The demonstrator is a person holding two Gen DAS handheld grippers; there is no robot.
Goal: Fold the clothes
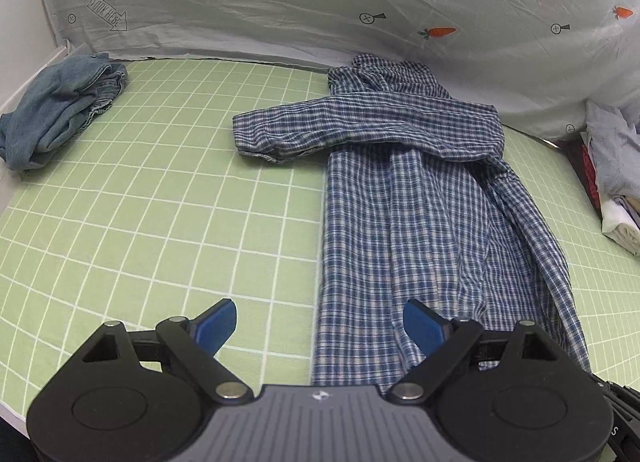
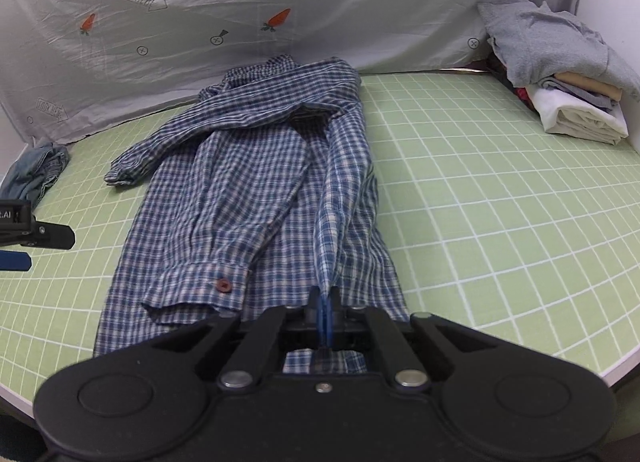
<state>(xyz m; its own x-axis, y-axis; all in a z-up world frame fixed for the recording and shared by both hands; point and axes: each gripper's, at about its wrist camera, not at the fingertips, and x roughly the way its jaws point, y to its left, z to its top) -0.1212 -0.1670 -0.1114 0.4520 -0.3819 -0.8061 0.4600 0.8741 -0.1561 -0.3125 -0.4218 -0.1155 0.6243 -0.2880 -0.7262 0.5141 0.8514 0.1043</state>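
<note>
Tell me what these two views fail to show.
- Right wrist view: the right tool body hides the plaid shirt hem, so grip depth is unclear.
- Left wrist view: the folded pile is cut off by the edge.
- Both: the denim garment is too bunched to identify.

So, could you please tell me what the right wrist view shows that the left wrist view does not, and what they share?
Only the right wrist view shows the right gripper, jaws shut on the plaid shirt's lifted edge, and the red cuff button. Only the left wrist view shows the left gripper with its jaws wide open, holding nothing. Both show the shirt on the green grid sheet, the crumpled denim garment and the stack of folded clothes.
</note>
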